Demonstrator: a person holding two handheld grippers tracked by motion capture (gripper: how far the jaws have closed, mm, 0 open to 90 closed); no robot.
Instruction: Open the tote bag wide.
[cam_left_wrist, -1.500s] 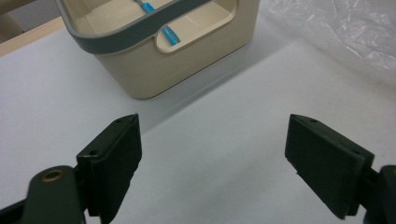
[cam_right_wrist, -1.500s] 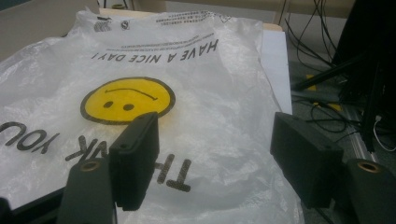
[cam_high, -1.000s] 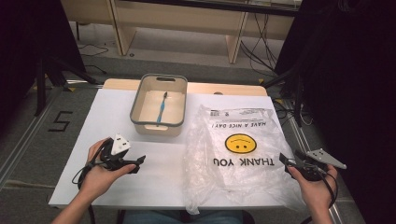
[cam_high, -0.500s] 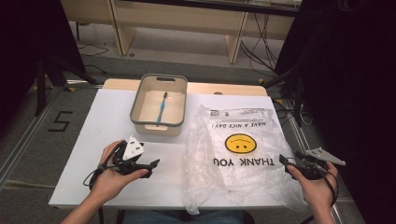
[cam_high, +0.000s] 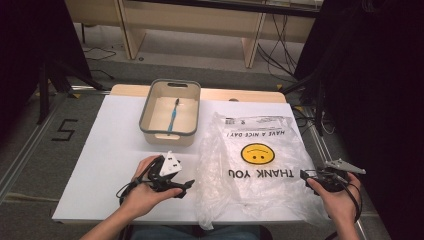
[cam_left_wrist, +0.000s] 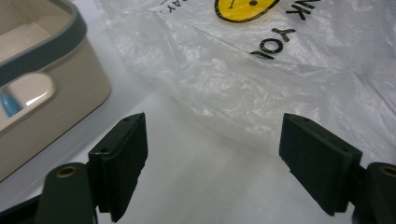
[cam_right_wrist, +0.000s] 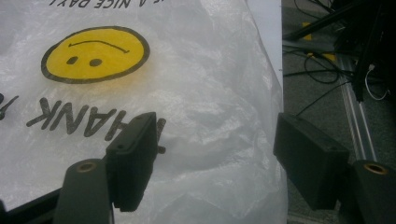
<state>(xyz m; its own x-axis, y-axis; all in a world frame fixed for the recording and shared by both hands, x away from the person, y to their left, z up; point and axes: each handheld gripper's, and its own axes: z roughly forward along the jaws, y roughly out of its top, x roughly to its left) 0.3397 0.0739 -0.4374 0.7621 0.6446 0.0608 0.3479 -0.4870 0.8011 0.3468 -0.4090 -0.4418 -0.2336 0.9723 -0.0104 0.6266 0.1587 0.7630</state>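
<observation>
While both grippers hover low at the near edge of the white table (cam_high: 105, 150), the clear plastic bag (cam_high: 255, 175) with the yellow smiley lies flat between them. Left gripper (cam_high: 186, 186): jaws wide apart, just been closing slightly, nothing between them; bare tabletop below, bag edge just ahead. Right gripper (cam_high: 306, 176): jaws wide, gripping nothing, over the bag's right edge. Beige tub (cam_high: 169, 135) with blue toothbrush (cam_high: 173, 116) sits beyond the left gripper.

Both grippers black w/ flat rectangular jaw pads, brass-ringed screw holes at the base. Left gripper (cam_high: 170, 181) has a cable looping off it, right gripper (cam_high: 320, 179) has a grey triangle plate on top. Bare forearms, no sleeves.
</observation>
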